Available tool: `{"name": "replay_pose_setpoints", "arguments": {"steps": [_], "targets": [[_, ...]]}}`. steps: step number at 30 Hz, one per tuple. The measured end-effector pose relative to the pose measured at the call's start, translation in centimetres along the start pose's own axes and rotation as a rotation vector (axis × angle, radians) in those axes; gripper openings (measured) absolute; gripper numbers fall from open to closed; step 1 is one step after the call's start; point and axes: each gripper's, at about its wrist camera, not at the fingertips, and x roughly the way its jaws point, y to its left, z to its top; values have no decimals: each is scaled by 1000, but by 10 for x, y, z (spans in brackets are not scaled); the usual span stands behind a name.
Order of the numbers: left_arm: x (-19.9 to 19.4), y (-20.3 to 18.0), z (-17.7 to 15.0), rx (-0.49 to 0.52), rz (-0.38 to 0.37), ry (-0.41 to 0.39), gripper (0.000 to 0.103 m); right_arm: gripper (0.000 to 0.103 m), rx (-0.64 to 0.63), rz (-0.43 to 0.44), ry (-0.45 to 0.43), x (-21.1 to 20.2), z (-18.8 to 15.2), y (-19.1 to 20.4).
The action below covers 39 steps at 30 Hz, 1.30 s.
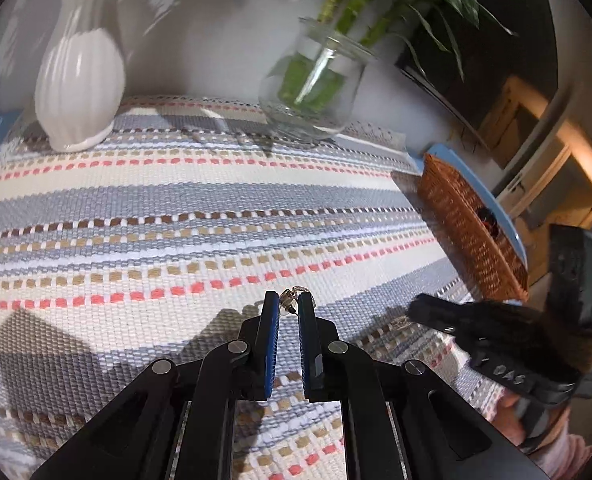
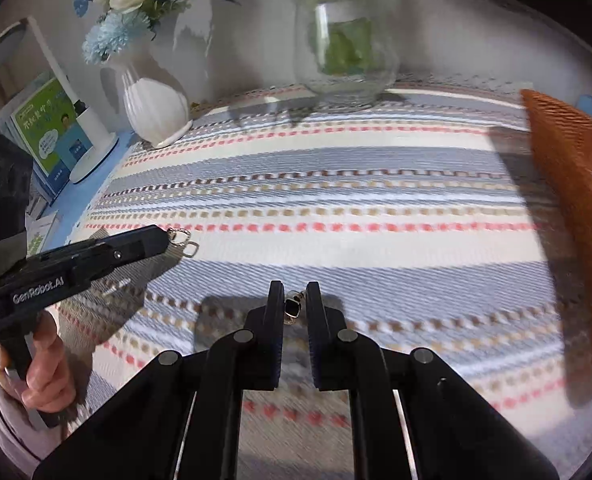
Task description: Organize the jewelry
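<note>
Striped woven cloth (image 1: 215,200) over the table, white ribbed vase (image 1: 79,88) and glass jar (image 1: 316,92) of green stems at the back. From the left wrist: left gripper (image 1: 287,308) nearly closed, pinching a small earring (image 1: 291,298) at the very tips, clear backing disc between the pads, metal loop poking out ahead. Wicker basket (image 1: 472,232) off to the right and further forward, at the cloth's edge, something dark and red just visible inside. Right gripper (image 1: 492,344) low at the right, between the left one and that basket.

From the right wrist: right gripper (image 2: 295,300) likewise narrowed onto a small dark-stoned earring (image 2: 293,307) held at the tips, lifted clear of the cloth, by the look of its shadow. Wicker basket (image 2: 576,208) along the right margin, blurred. Left gripper (image 2: 151,240) over at the left, hoops (image 2: 183,240) dangling from its tip. Judged: basket lying rightward of both, nearer the right gripper, likely first to drop its piece.
</note>
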Motion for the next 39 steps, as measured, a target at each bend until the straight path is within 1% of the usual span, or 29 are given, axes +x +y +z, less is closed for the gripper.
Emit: {"name": "replay_pose_setpoints", "arguments": {"steps": [6, 14, 17, 19, 24, 26, 29, 35, 39], "targets": [[-11, -33, 3, 77, 9, -8, 9, 12, 14, -49, -48, -47, -12, -20], [-23, -103, 20, 201, 0, -31, 9, 12, 56, -77, -135, -107, -12, -50], [-21, -132, 30, 244, -19, -39, 9, 12, 86, -92, -170, -131, -7, -72], [-15, -152, 38, 271, -32, -41, 9, 12, 124, -94, -198, -148, -3, -94], [12, -201, 60, 305, -67, -36, 9, 12, 207, -129, -256, -182, 8, -154], [29, -216, 68, 303, -95, -24, 9, 12, 239, -146, -265, -192, 13, -180], [55, -241, 80, 318, -126, -4, 9, 12, 281, -147, -266, -197, 20, -214], [108, -283, 93, 360, -162, 61, 9, 12, 367, -152, -221, -178, 34, -272], [131, -305, 89, 401, -188, 98, 9, 12, 405, -157, -201, -165, 30, -294]]}}
